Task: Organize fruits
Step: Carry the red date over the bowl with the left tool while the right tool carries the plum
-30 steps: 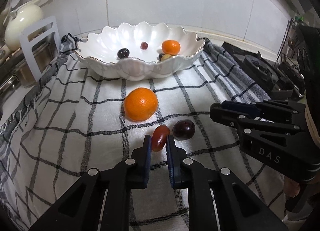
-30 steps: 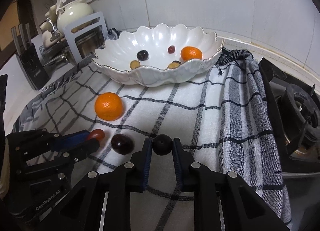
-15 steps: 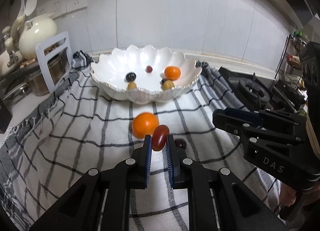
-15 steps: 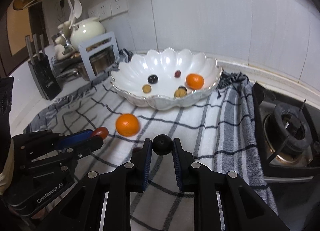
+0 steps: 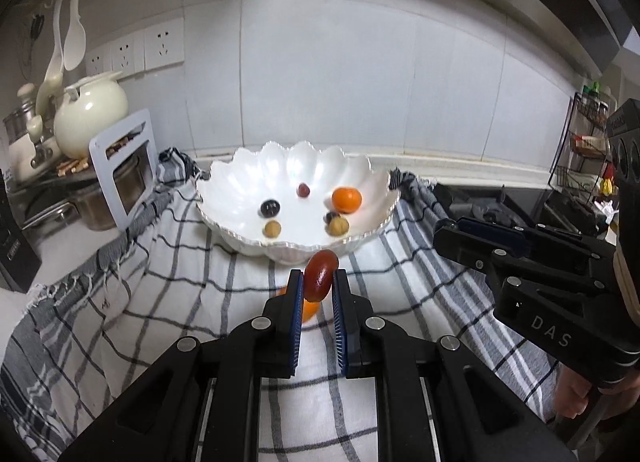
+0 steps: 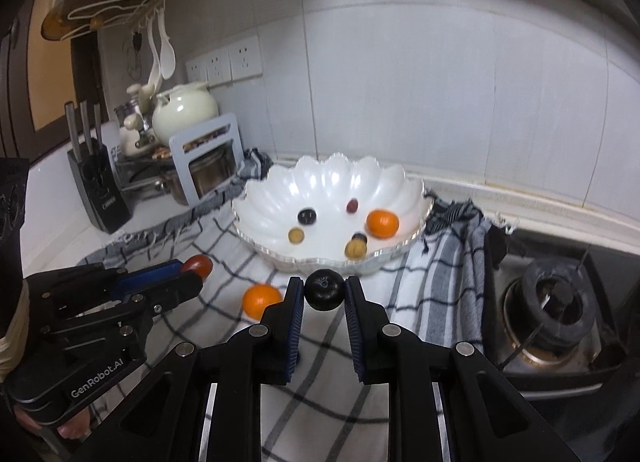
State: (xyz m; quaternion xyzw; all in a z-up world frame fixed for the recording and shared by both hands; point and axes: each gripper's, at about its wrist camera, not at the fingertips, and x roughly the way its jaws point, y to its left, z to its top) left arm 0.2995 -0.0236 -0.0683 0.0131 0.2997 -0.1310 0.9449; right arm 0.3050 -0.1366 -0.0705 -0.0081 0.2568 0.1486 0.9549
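Between the blue pads of the left gripper [image 5: 317, 286] sits an oblong red fruit [image 5: 320, 275], pinched at its middle and carried clear of the cloth. The right gripper [image 6: 324, 289] is clamped likewise on a round dark fruit [image 6: 324, 289] — both pairs of fingers are closed on their loads, neither slack.

Outward from the left tips, at about twelve o'clock and a little farther off, stands the scalloped white bowl [image 5: 244, 167]. It already holds a small orange [image 5: 347, 199], two dark fruits, a reddish one and two tan ones. Just under the left fingers, at six o'clock from the red fruit, a second orange [image 6: 262, 300] lies on the checked cloth [image 5: 168, 282], partly hidden by the jaws in the left view. From the right gripper the bowl also lies at twelve o'clock, and the stove burner [image 6: 554, 308] sits off at three.

My reading is that this is the carry step — two fruits lifted at once and headed for the bowl. Next, each gripper needs to travel forward over the near rim, lower a little, and open gently so the fruit does not roll or bounce against what is already inside. After that, the orange on the cloth looks to be waiting.
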